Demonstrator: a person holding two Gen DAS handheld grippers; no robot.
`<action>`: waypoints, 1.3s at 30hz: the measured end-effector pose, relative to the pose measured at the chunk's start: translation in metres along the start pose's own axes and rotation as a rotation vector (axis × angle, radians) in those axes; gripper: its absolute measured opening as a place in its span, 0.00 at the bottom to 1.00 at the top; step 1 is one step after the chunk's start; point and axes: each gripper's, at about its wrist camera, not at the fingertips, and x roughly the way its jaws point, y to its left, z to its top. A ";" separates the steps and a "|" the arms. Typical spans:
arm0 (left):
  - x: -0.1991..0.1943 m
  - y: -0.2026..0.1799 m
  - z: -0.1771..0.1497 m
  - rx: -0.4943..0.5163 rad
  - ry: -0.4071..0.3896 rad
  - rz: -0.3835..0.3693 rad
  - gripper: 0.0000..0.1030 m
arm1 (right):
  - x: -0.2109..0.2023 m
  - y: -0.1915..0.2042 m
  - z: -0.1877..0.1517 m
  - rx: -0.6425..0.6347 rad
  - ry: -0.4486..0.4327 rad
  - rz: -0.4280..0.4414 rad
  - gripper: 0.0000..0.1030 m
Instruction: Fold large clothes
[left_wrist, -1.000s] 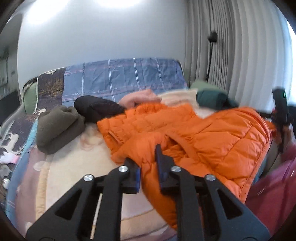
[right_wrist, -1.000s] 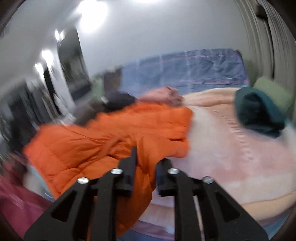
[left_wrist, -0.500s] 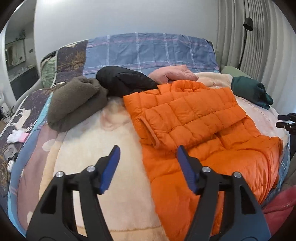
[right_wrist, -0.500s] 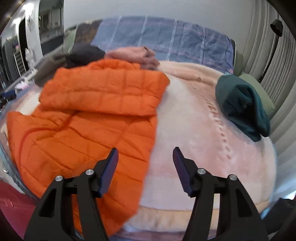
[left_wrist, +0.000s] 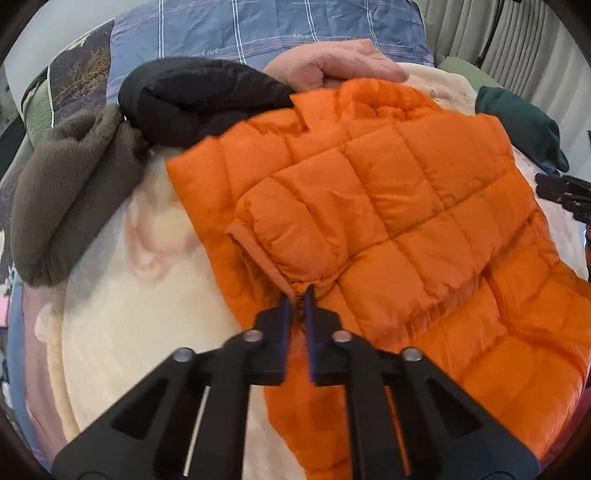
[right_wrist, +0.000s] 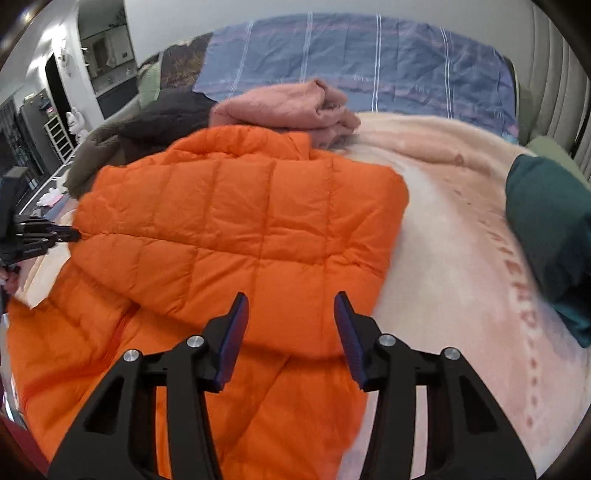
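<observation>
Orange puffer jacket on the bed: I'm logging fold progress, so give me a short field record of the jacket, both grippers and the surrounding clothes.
garment: orange puffer jacket, upper part folded over, lying on the cream blanket
left gripper: shut on the jacket's cuff edge
right gripper: jaws closing, poised over the jacket's right edge, pads not pressing it
nearby: black jacket, brown fleece, pink garment, dark green garment
fold state: unfinished

Left tongs (left_wrist: 296, 295) now clamped on orange jacket (left_wrist: 369, 206) cuff, right tongs (right_wrist: 291, 314) closing over jacket, nothing gripped
</observation>
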 end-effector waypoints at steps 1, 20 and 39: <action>-0.005 -0.001 0.006 0.015 -0.027 0.015 0.03 | 0.006 -0.001 0.002 0.007 0.008 -0.008 0.48; -0.007 0.032 0.003 -0.044 -0.128 0.164 0.23 | 0.041 -0.005 0.044 0.039 -0.076 -0.053 0.48; 0.017 -0.015 0.006 0.105 -0.144 0.170 0.45 | 0.040 -0.010 0.031 -0.033 -0.069 -0.175 0.58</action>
